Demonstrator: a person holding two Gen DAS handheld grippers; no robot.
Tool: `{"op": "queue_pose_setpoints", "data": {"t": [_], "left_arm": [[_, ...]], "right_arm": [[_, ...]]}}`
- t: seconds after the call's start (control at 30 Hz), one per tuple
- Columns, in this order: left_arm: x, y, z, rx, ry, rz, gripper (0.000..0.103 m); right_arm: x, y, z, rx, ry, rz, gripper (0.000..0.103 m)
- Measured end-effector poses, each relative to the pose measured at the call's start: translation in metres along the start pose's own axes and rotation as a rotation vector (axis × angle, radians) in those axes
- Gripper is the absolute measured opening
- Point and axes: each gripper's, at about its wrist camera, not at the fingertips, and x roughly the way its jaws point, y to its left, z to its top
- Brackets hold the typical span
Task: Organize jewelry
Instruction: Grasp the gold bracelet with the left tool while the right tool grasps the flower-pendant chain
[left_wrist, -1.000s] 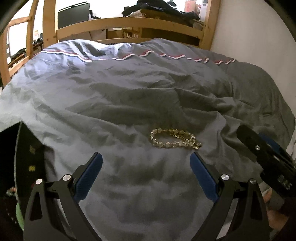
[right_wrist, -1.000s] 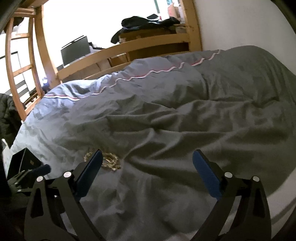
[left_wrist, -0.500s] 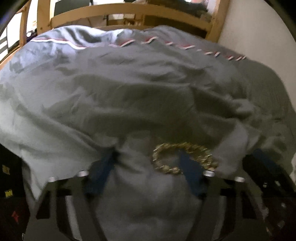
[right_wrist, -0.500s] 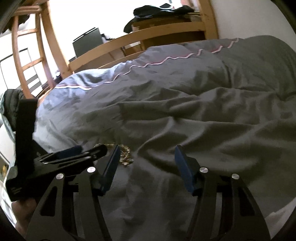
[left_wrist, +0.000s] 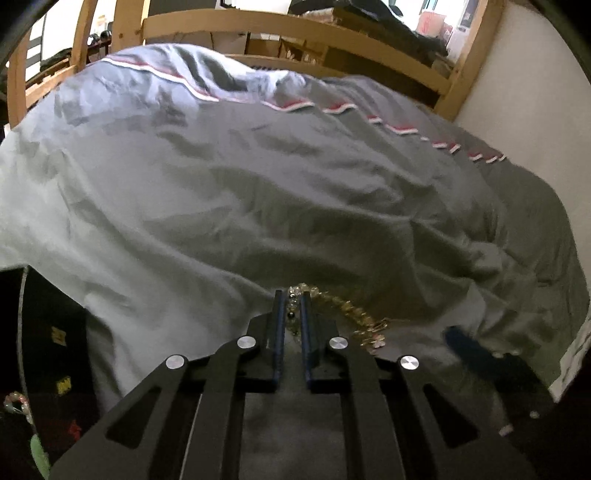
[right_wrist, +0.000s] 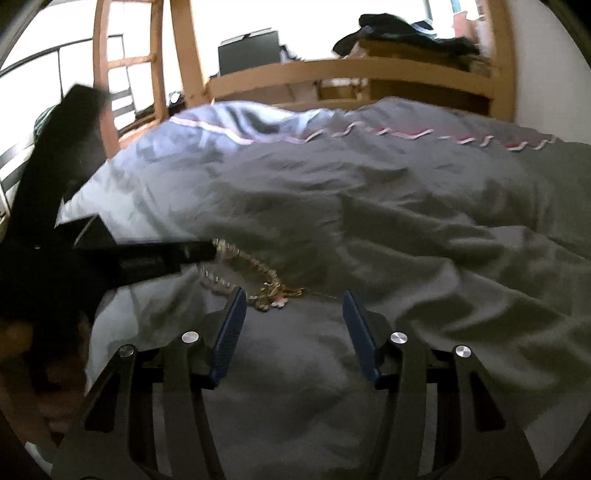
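Note:
A gold beaded bracelet (left_wrist: 354, 314) lies on the grey duvet (left_wrist: 258, 206). My left gripper (left_wrist: 291, 297) is shut on the bracelet's left end, with pale beads showing between its blue pads. In the right wrist view the left gripper (right_wrist: 207, 251) reaches in from the left and pinches that same end, lifting it a little. My right gripper (right_wrist: 293, 295) sits low over the duvet, jaws half apart and closing. The bracelet's clasp end (right_wrist: 275, 295) lies just ahead, between the fingertips (right_wrist: 236, 306), untouched by the pads.
A black box (left_wrist: 44, 332) stands at the bed's left edge, with a few beads and something green below it. A wooden bed frame (left_wrist: 295, 33) runs behind the duvet, and a white wall (left_wrist: 528, 96) closes the right side.
The left gripper went from wide open to shut on the bracelet's end after moving up to it. The right gripper narrowed its jaws and came in low toward the bracelet's other end.

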Motion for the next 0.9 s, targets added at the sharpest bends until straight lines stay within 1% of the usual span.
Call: {"op": "queue_pose_setpoints", "data": {"t": [0.07,0.13,0.23,0.27,0.3,0.33,0.37,0.4,0.5,0.57,0.67,0.73,0.77,0.8,0.9], "left_arm": [[-0.001,0.000,0.001,-0.002,-0.001,-0.002,0.008],[-0.003,-0.001,0.001,-0.005,-0.003,-0.010,0.008],[-0.009,-0.002,0.005,-0.005,-0.019,-0.022,0.008],[-0.011,-0.003,0.005,-0.003,-0.025,-0.026,0.008],[-0.014,-0.003,0.006,-0.002,-0.034,-0.029,0.008],[-0.018,-0.003,0.007,-0.006,-0.041,-0.038,0.008],[-0.021,-0.004,0.009,-0.010,-0.050,-0.044,0.008],[-0.025,-0.004,0.011,-0.011,-0.064,-0.048,0.008],[-0.036,-0.005,0.015,-0.011,-0.090,-0.051,0.008],[-0.042,-0.003,0.017,-0.018,-0.099,-0.060,0.008],[-0.045,-0.001,0.020,-0.029,-0.101,-0.080,0.008],[-0.045,0.000,0.020,-0.031,-0.100,-0.078,0.008],[-0.044,0.001,0.019,-0.033,-0.097,-0.078,0.008],[-0.043,0.001,0.019,-0.037,-0.091,-0.077,0.008],[-0.040,0.001,0.018,-0.039,-0.083,-0.080,0.008]], "right_arm": [[0.008,0.000,0.001,0.001,0.025,0.036,0.054],[0.015,-0.001,0.002,0.009,0.034,0.074,0.048],[0.031,-0.001,0.002,0.020,0.097,0.100,0.039],[0.038,-0.001,0.001,0.022,0.128,0.098,0.033],[0.041,-0.001,0.000,0.025,0.135,0.097,0.029],[0.040,-0.001,0.000,0.027,0.130,0.103,0.025],[0.038,-0.002,0.000,0.030,0.124,0.108,0.015],[0.035,-0.002,-0.001,0.033,0.115,0.112,0.010],[0.031,-0.004,0.000,0.041,0.086,0.111,0.005],[0.026,-0.003,0.001,0.041,0.064,0.113,0.005],[0.023,0.003,0.005,0.014,0.059,0.100,0.007],[0.029,0.010,0.007,-0.015,0.081,0.096,0.013],[0.032,0.013,0.008,-0.027,0.091,0.090,0.022],[0.034,0.015,0.008,-0.036,0.096,0.091,0.026],[0.048,0.014,0.010,-0.018,0.126,0.092,0.026]]}}
